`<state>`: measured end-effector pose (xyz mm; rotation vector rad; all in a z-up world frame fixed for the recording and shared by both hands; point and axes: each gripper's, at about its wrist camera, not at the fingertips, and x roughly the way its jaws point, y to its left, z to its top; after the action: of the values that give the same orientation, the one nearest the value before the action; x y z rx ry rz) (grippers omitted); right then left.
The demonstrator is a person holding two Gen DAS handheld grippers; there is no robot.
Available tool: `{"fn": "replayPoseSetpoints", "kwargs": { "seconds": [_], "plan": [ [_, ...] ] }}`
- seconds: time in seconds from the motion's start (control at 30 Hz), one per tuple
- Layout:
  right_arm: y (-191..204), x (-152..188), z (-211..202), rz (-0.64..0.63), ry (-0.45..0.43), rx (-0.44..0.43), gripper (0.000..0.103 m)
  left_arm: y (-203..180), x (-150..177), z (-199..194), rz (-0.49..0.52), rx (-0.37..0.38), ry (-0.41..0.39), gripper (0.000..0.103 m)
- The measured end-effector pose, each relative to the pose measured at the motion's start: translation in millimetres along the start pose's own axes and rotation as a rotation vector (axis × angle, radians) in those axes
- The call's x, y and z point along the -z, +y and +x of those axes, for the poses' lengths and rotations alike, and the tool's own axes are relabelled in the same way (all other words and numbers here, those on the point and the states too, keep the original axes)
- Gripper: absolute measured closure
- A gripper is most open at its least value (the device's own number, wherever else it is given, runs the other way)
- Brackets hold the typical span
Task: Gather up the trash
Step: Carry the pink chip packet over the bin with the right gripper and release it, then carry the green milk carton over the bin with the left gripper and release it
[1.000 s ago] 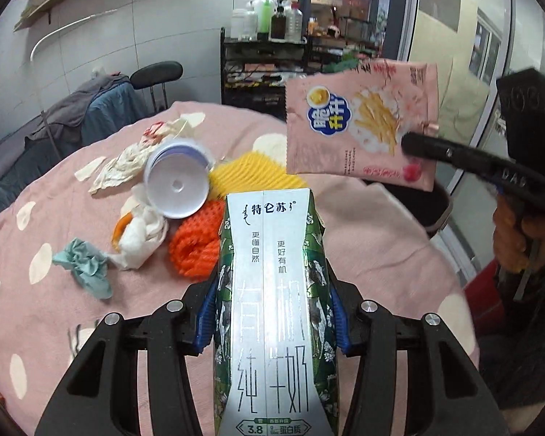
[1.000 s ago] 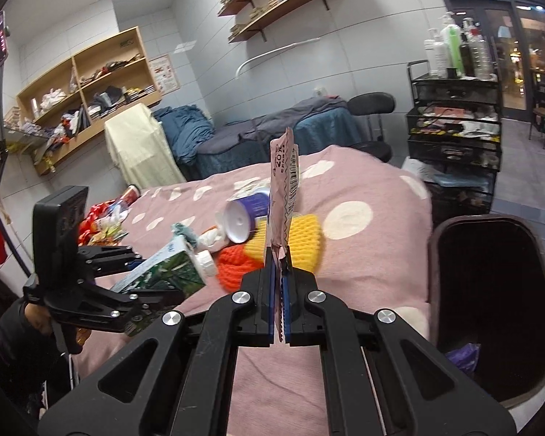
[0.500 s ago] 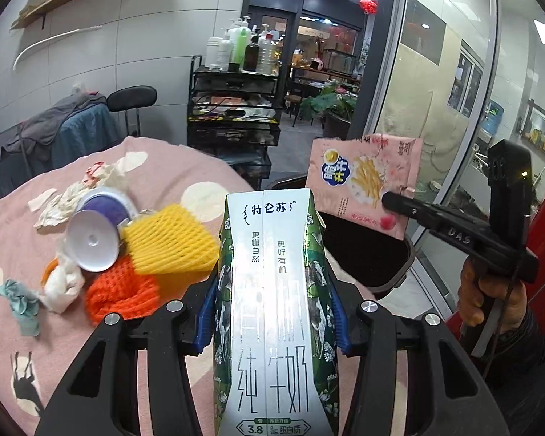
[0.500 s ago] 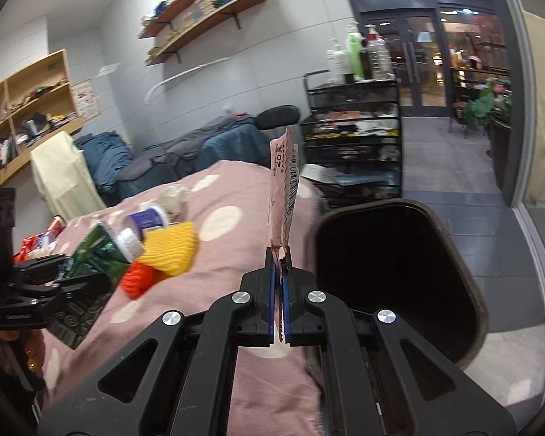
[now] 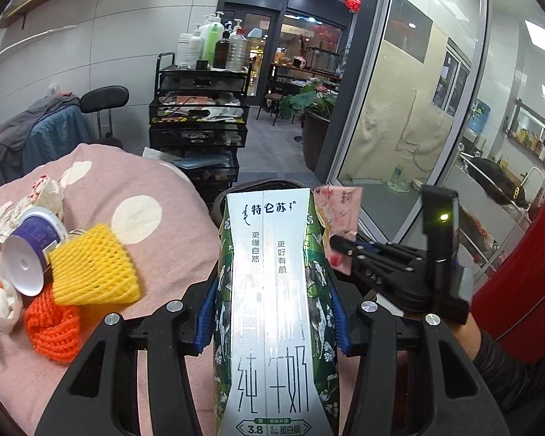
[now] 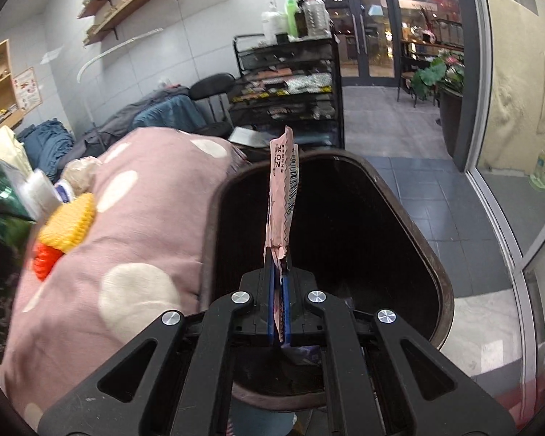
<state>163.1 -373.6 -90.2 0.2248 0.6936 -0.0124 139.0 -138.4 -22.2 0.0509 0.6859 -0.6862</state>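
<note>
My left gripper is shut on a green and white milk carton, held upright at the table's right edge. My right gripper is shut on a flat pink snack bag and holds it edge-on above the open black trash bin. In the left wrist view the right gripper and the pink snack bag show just right of the carton, with the bin's rim behind the carton. The milk carton shows blurred at the far left of the right wrist view.
On the pink polka-dot tablecloth lie a yellow foam net, an orange foam net, a purple and white cup and crumpled paper. A black shelf cart with bottles stands behind. A glass wall is on the right.
Both grippers have swung right, away from the trash pile. The snack bag has moved from over the table to over the bin. The carton has followed toward the bin.
</note>
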Motion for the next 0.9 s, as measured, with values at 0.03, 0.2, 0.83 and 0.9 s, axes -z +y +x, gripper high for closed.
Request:
{"fn": "replayPoseSetpoints", "kwargs": {
  "seconds": [0.03, 0.2, 0.83, 0.9],
  "plan": [
    [-3, 2, 7, 0.01, 0.015, 0.006, 0.099, -2, -1, 3, 0.006, -0.003, 0.004, 0.053],
    [-10, 9, 29, 0.048, 0.074, 0.018, 0.083, -8, -5, 15, 0.01, 0.014, 0.025, 0.053],
    [-29, 4, -33, 0.143, -0.102, 0.099, 0.028, -42, -34, 74, 0.052, 0.057, 0.091, 0.053],
    [-32, 2, -40, 0.15, -0.116, 0.116, 0.028, -44, -37, 83, 0.055, 0.056, 0.103, 0.053]
  ]
}}
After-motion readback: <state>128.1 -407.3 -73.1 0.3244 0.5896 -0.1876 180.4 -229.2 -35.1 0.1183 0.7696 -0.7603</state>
